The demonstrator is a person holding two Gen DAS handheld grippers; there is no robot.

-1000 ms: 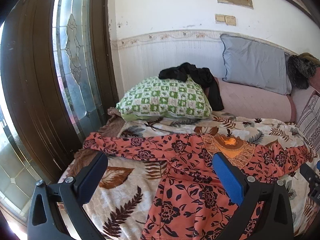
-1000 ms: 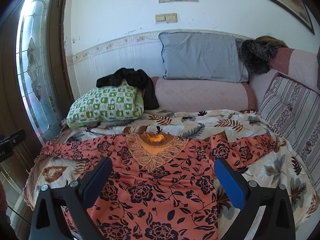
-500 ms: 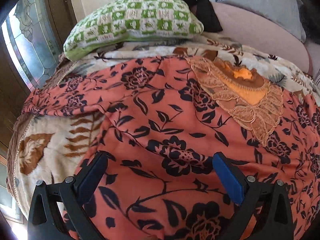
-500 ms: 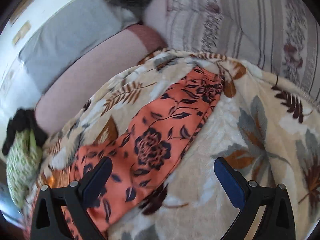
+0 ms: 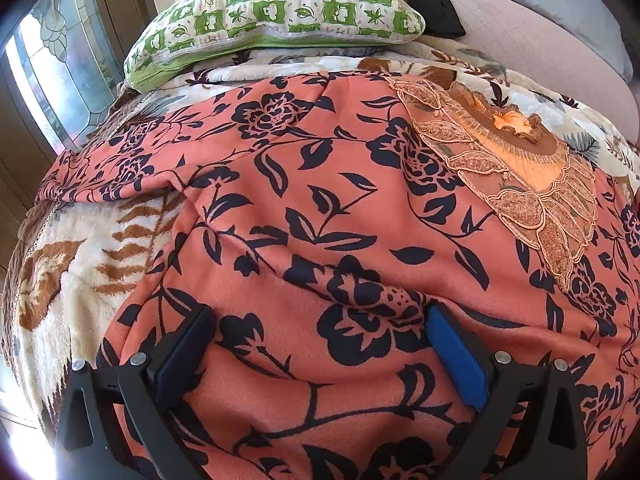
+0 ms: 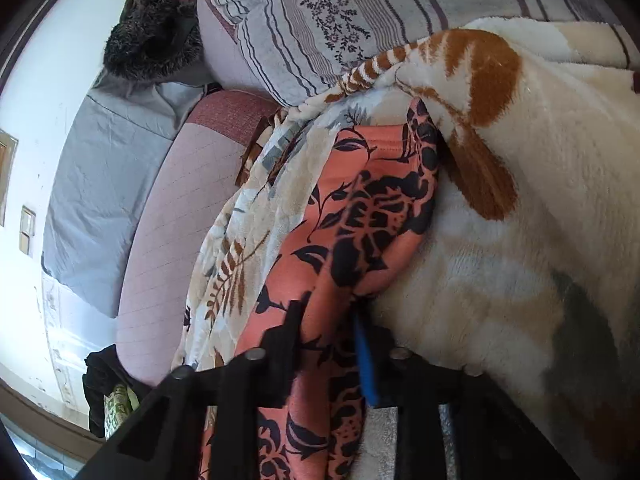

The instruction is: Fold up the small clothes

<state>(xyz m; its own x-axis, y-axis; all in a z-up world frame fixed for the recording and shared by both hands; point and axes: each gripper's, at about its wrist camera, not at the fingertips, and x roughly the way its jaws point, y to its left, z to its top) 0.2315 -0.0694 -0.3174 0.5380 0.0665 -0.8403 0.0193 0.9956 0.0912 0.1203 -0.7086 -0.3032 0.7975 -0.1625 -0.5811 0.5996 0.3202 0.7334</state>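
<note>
**Ana:** Dress (image 5: 328,216), the coral one with black flowers, is lying spread over the leaf-print blanket (image 5: 80,264) and filling most of the left wrist view. Its embroidered neckline (image 5: 520,168) is sitting at the upper right of that frame.

**Ben:** And the left gripper (image 5: 316,344)?

**Ana:** It is resting at the bottom centre, jaws standing wide apart, tips pressing down into the cloth. A ridge of fabric is bunching between them, but the pads are not clamping it.

**Ben:** What is showing beyond the dress there?

**Ana:** A green checked pillow (image 5: 276,12) is lying at the top centre, with a black garment (image 5: 436,4) just behind it and a pink bolster (image 5: 540,48) at the upper right. A stained-glass door (image 5: 52,60) is glowing at the upper left.

**Ben:** The right wrist view is looking rolled over.

**Ana:** Yes. One sleeve (image 6: 360,216) of the dress is running from the centre down to the bottom of that frame, lying on the blanket (image 6: 540,220).

**Ben:** Is the right gripper (image 6: 328,344) holding it?

**Ana:** Its jaws have just been closing, and they are now pinching the sleeve, with cloth squeezed between the black finger and the blue pad (image 6: 366,364).

**Ben:** Anything else in that frame?

**Ana:** A striped cushion (image 6: 320,20) is lying across the top, a dark furry item (image 6: 152,36) at the upper left, and a grey pillow (image 6: 100,184) along the left.
</note>
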